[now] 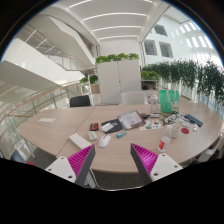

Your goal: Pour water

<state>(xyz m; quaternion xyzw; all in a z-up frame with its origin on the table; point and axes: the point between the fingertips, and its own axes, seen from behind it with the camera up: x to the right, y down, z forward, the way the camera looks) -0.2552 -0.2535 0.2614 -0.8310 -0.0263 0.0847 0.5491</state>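
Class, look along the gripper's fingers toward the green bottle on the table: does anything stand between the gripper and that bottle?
The gripper is open and empty at the near edge of the table. The green bottle stands beyond, toward the right finger's side. Small cluttered items lie in front of it, partly on the way; what they are cannot be told.

single gripper-mounted view, facing forward over fingers (113, 162), table (60, 140) near
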